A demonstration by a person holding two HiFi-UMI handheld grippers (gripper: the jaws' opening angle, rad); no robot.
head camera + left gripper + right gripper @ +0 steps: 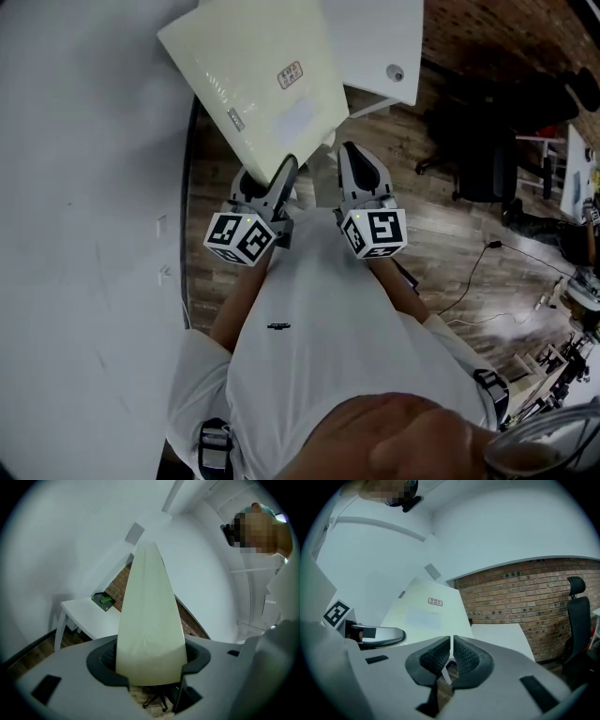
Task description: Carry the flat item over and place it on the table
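Location of flat panel [248, 70]: raised in the air ahead of the person, tilted, near edge toward both tongs, far side close to white table [384, 37], wooden floor [441, 272] underneath. Left gripper [284, 173]: jaws clamped on the panel's near edge, cream face rising straight out from between the pads. Right gripper [349, 155]: jaws almost together, pinching the thin near corner of the same panel. Markings: small white label [290, 75] with red print on the upper face, too small to read; narrow printed strip [234, 119] along the left edge, likewise illegible.
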